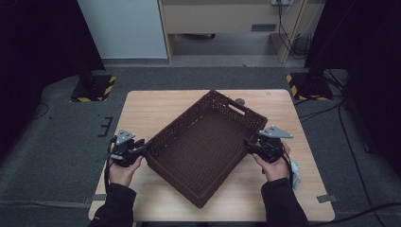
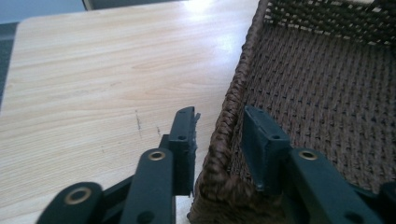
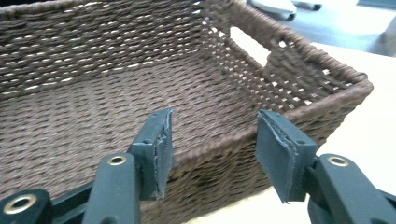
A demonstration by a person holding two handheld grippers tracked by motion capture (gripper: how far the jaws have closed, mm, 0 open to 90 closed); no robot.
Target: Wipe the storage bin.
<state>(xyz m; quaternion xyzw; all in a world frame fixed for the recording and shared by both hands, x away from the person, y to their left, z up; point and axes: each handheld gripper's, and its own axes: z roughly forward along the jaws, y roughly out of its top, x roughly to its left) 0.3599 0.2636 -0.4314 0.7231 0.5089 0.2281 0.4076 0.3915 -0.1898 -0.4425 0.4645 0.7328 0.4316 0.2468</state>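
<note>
An empty dark brown wicker basket (image 1: 184,118) sits at an angle in the middle of the wooden table (image 1: 156,109). My left gripper (image 1: 144,149) is at its left corner. In the left gripper view the jaws (image 2: 219,126) straddle the basket's rim (image 2: 233,88), one pad outside and one inside, with a small gap showing, so it is open. My right gripper (image 1: 249,145) is at the basket's right side. Its jaws (image 3: 212,135) stand wide apart, open, with the rim of the basket (image 3: 289,51) running just past them. One end wall has a cut-out handle (image 3: 247,44).
A small grey round object (image 1: 240,101) lies on the table behind the basket's far corner. Two black stand bases with yellow-black stripes (image 1: 94,87) (image 1: 307,85) stand on the grey floor beyond the table. Bare tabletop stretches left of the basket (image 2: 93,84).
</note>
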